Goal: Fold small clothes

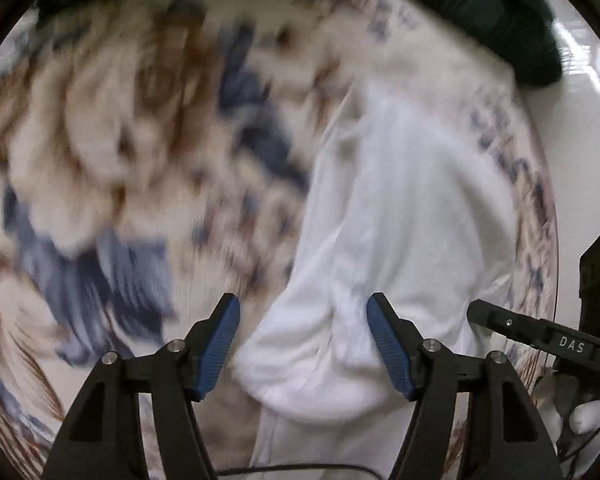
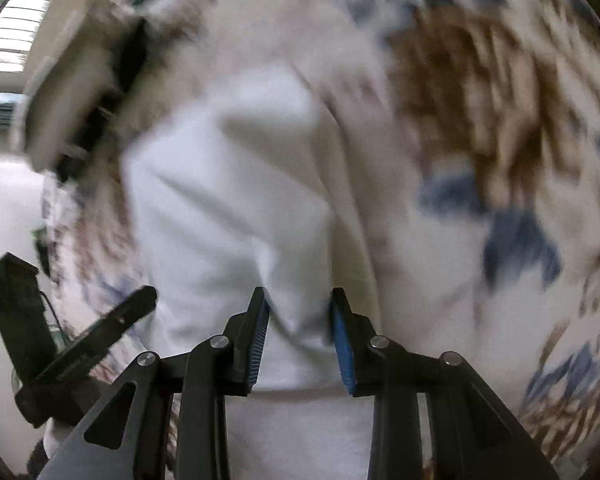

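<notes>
Left wrist view: I've got the left gripper (image 1: 303, 312) pointing steeply down over the white garment (image 1: 388, 216), which lies rumpled on a floral cloth (image 1: 112, 128) covering the worktop. Jaws stand wide apart; a bulge of white fabric sits between them but the pads don't press on it, so nothing is held on this side. Dark green cloth (image 1: 480, 12) is bunched at the far edge, apart from the white piece.

Right wrist view: right gripper (image 2: 300, 300) has its jaws part-way in, a peaked pinch of white garment (image 2: 228, 184) between them. Cloth seems to reach both pads, but with the blur I can't tell if it's actually clamped.

Both views heavily smeared, so edges are hard to place.

Risks as I judge them:
- Right side lifts with a weak or missed pinch, fabric slips out, fold collapses.
- Left side closes on the bulge rather than a hem, giving a lumpy, skewed fold.
- Either pinch goes too deep and drags the floral cloth up with the garment.
- Grippers are close together; they could collide.
</notes>
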`<action>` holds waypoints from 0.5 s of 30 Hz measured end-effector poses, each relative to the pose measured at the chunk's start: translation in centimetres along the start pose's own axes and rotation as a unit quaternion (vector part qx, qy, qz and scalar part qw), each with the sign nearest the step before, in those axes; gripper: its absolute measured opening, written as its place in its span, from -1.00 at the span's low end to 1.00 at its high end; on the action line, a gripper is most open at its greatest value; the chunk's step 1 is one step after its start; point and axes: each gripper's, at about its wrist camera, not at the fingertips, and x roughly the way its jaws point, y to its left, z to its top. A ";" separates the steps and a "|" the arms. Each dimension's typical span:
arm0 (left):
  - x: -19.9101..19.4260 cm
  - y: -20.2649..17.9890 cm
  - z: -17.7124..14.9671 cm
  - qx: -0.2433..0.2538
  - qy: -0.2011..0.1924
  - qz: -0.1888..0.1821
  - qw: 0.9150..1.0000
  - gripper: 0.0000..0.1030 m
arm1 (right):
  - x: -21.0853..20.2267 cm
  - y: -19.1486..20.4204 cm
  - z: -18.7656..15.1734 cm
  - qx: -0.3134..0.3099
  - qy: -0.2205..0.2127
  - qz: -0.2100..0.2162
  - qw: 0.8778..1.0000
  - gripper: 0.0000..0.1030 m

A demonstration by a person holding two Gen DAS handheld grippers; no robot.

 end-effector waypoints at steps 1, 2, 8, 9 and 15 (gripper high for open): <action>0.1 0.5 -0.6 -0.006 0.008 -0.007 1.000 0.24 | 0.6 -0.4 -0.4 0.002 0.015 0.000 1.000 -0.36; -0.2 0.8 -1.1 -0.009 0.010 -0.013 1.000 0.24 | 0.6 -0.6 -0.8 -0.004 0.022 -0.001 1.000 -0.36; -4.5 0.9 -0.9 -0.011 -0.023 -0.029 0.999 0.24 | -5.7 -2.9 0.3 0.069 -0.067 0.086 0.992 -0.36; -4.8 0.7 0.1 -0.012 -0.036 -0.039 0.999 0.24 | -6.1 -3.7 0.8 0.086 -0.076 0.104 0.988 -0.36; -1.2 -0.3 6.7 -0.028 -0.042 -0.092 0.994 0.24 | -1.6 -5.8 6.7 0.172 -0.052 0.214 0.960 -0.60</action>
